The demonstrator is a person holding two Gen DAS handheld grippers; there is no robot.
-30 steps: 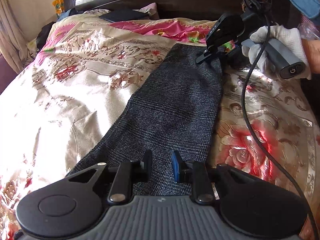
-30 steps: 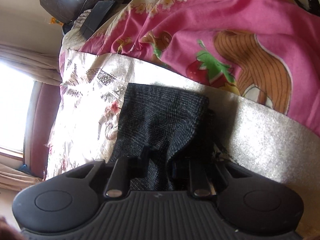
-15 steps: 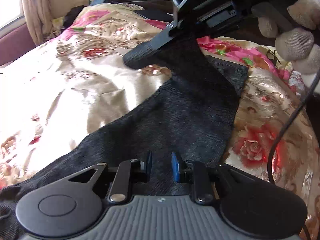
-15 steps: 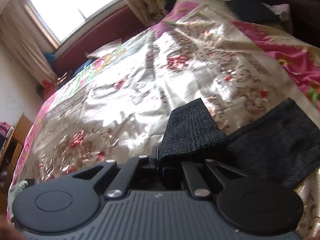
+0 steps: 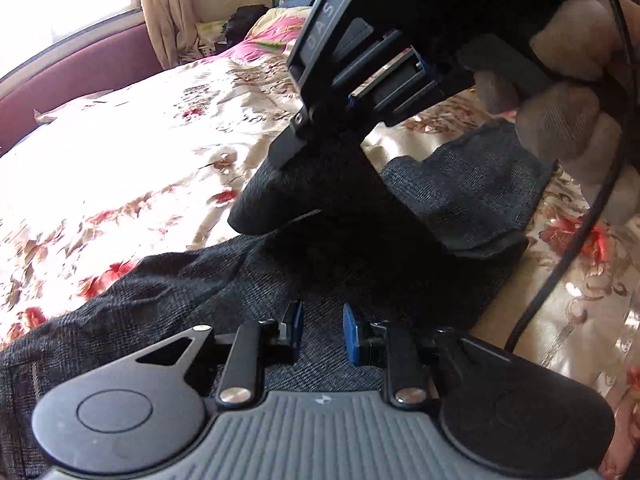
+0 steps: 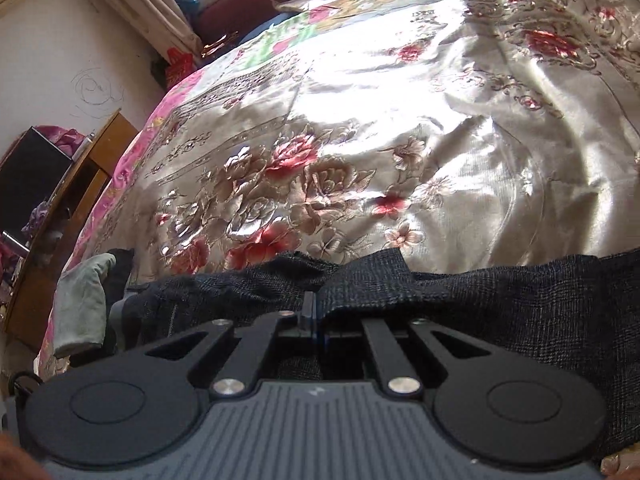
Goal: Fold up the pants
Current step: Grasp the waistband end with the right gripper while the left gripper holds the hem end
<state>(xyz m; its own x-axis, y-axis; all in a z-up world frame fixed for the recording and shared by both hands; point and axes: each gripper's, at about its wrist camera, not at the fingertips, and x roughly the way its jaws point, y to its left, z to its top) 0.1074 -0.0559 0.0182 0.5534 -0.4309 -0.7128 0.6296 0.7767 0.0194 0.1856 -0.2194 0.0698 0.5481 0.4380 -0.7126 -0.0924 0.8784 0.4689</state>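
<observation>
Dark grey checked pants lie on a floral bedspread. My left gripper hovers just over the near part of the pants, jaws open with a gap and nothing between them. My right gripper comes in from the upper right of the left wrist view, shut on the leg end, which it holds lifted and folded back over the pants. In the right wrist view the right gripper is shut on the pants fabric, which drapes across its front.
The satin bedspread spreads wide to the left. A maroon window seat and curtain stand beyond it. A black cable hangs at the right. A wooden cabinet stands beside the bed. A gloved hand holds the right gripper.
My right gripper has lifted the leg end off the bed near the headboard and carried it back toward my left gripper, folding the leg over. The left gripper stays open over the pants.
</observation>
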